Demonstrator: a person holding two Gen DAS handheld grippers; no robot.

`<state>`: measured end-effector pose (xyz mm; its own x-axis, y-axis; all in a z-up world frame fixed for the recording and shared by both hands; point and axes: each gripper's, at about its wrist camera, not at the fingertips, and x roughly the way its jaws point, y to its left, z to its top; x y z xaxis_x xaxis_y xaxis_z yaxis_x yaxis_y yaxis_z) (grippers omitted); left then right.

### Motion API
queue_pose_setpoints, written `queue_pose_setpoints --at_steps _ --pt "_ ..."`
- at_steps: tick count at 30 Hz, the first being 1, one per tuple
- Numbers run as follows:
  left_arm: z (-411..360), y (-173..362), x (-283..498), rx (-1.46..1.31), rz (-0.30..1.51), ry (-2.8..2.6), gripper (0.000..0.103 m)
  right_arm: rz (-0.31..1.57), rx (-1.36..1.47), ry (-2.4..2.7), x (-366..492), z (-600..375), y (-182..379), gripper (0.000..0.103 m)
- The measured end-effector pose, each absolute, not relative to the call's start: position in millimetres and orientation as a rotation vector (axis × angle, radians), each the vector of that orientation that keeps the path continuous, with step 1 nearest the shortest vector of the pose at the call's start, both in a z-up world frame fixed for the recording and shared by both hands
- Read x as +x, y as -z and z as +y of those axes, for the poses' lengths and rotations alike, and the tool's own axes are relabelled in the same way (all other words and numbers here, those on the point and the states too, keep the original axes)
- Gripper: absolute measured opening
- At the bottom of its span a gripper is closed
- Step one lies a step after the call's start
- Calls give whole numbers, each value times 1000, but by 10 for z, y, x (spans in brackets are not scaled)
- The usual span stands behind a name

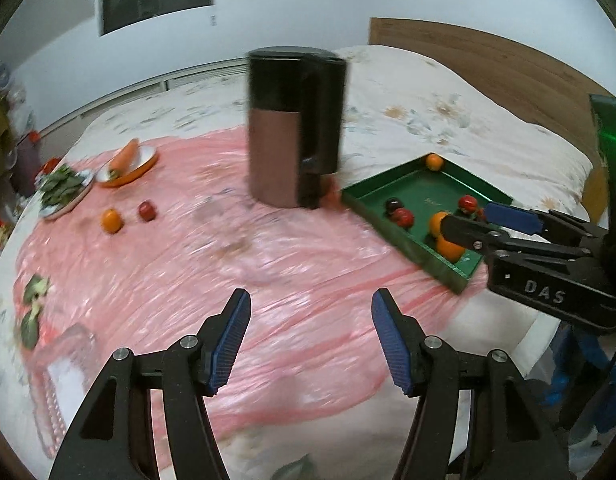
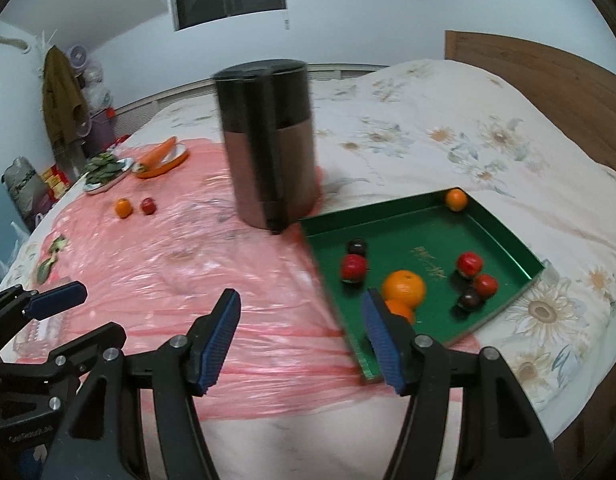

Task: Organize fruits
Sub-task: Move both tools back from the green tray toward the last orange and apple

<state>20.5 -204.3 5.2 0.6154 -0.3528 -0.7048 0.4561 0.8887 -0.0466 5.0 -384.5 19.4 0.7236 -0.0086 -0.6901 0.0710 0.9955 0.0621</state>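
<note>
Ribbed blue pads on the left gripper (image 1: 311,344) sit wide apart with nothing between them, hovering over the crinkly, shiny pink plastic sheet (image 1: 235,264) spread on the bed (image 1: 448,92); the right gripper (image 2: 300,338) is spread open too, empty, its right pad hanging over the near corner of the green tray (image 2: 504,240); that tray is a shallow, glossy rectangle with low walls, sitting half on the plastic, half on the flowery bedspread; inside it are a big round orange (image 2: 404,287) touching a second one mostly hidden behind the pad, a small orange (image 2: 456,199) in the far corner, plus several small red and dark round fruits scattered about; well off to the left, a loose orange (image 1: 111,220) and a small red fruit (image 1: 147,211) lie side by side on the plastic; a tall cylindrical black-and-copper appliance (image 1: 293,128) stands just beside the tray's far left corner; further back, a carrot (image 1: 124,156) rests in an orange-rimmed dish next to a plate of leafy greens (image 1: 61,188).
</note>
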Motion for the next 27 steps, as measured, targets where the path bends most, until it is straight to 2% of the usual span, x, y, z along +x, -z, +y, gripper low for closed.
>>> queue_pose_setpoints --at_steps 20,24,26,27 --pt "-450 49 332 39 799 224 57 813 72 -120 295 -2859 -152 94" --pt "-126 -3 416 30 783 161 60 814 72 -152 403 -2693 -146 94" --pt "11 -33 481 27 779 138 61 816 68 -166 465 -2602 -139 95" --pt "88 -52 533 27 778 126 61 817 68 -174 502 -2559 -132 98"
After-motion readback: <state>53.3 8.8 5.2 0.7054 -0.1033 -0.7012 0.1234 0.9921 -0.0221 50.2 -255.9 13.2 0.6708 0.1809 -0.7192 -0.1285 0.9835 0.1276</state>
